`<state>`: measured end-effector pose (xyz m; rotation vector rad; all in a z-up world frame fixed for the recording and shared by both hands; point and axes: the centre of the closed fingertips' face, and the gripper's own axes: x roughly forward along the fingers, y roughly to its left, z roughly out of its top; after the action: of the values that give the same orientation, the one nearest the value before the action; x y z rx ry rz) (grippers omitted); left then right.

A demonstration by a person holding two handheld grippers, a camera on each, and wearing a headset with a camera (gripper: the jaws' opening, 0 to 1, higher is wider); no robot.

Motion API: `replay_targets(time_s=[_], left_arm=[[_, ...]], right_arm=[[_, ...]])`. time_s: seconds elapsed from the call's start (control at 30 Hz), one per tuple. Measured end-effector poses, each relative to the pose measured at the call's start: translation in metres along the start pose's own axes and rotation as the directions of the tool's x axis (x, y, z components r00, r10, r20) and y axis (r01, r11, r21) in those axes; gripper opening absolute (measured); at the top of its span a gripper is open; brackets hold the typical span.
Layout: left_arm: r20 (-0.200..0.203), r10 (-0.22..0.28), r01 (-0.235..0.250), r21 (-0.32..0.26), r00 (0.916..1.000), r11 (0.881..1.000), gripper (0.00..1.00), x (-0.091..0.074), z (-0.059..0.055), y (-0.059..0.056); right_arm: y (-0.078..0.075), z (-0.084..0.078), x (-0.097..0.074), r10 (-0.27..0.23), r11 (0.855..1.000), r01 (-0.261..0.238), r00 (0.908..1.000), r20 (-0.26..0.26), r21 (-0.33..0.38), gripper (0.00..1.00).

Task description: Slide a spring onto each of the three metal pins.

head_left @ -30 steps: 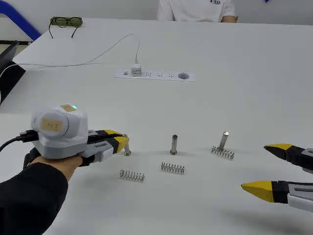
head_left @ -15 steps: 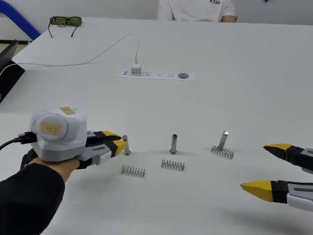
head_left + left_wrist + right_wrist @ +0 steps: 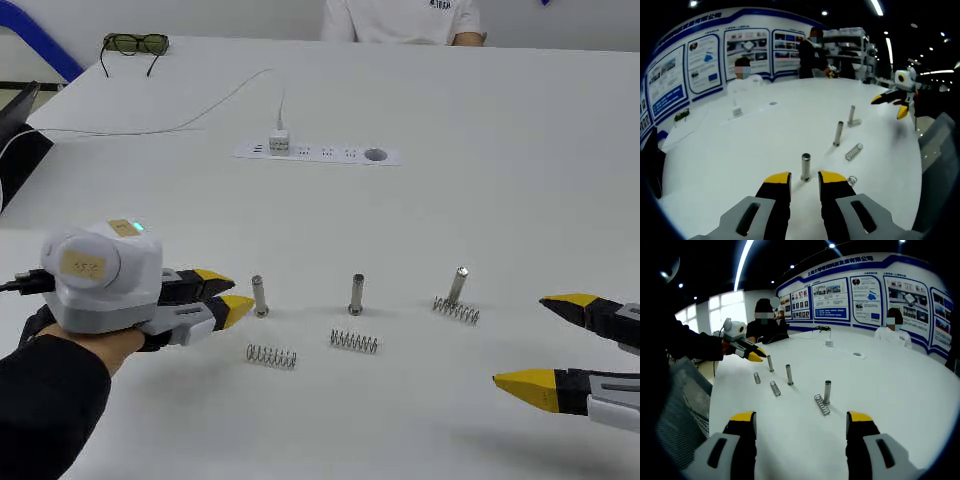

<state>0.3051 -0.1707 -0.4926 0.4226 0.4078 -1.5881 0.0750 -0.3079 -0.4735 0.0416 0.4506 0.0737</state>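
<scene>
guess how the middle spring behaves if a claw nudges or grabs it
The middle spring lies on its side on the smooth table, so a nudge probably rolls it. Its thin open coils look light and may squash or flick away if pinched.

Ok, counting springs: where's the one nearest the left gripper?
In the head view, the spring lies just this side of the leftmost pin, beside the left gripper.

I have bare table (image 3: pixel 400 420) between my right gripper (image 3: pixel 521 340) and the right pin (image 3: pixel 458 285). Springs (image 3: pixel 354 342) lie on my side, in the way of a low approach. The left pin (image 3: pixel 259 296) stands just off my left gripper (image 3: pixel 238 292).
</scene>
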Motion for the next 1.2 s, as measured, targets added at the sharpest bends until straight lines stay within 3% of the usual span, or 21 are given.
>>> replay_targets(time_s=[0.37, 0.5, 0.63, 1.0, 1.2], left_arm=[[-0.037, -0.113, 0.115, 0.061, 0.993, 0.992, 0.28, -0.005, -0.01, -0.017], [-0.049, -0.186, 0.19, 0.1, 0.9814, 0.977, 0.3, -0.002, -0.012, -0.032], [-0.084, -0.227, 0.237, 0.132, 0.9703, 0.963, 0.31, 0.004, -0.019, -0.042], [-0.15, -0.273, 0.297, 0.175, 0.9503, 0.939, 0.26, 0.014, -0.034, -0.05], [-0.175, -0.277, 0.309, 0.19, 0.9447, 0.932, 0.22, 0.015, -0.04, -0.052]], right_arm=[[0.0, -0.001, 0.001, 0.001, 1.0, -0.001, 1.0, -0.008, -0.001, 0.74], [0.0, -0.001, 0.001, 0.002, 1.0, -0.002, 0.9999, -0.012, -0.004, 0.74], [0.001, -0.001, 0.001, 0.004, 1.0, -0.004, 0.9999, -0.016, -0.006, 0.74], [-0.001, -0.002, 0.001, 0.0, 1.0, -0.001, 0.9997, -0.022, -0.004, 0.75], [0.0, -0.003, 0.001, 0.001, 1.0, -0.001, 0.9998, -0.022, -0.005, 0.74]])
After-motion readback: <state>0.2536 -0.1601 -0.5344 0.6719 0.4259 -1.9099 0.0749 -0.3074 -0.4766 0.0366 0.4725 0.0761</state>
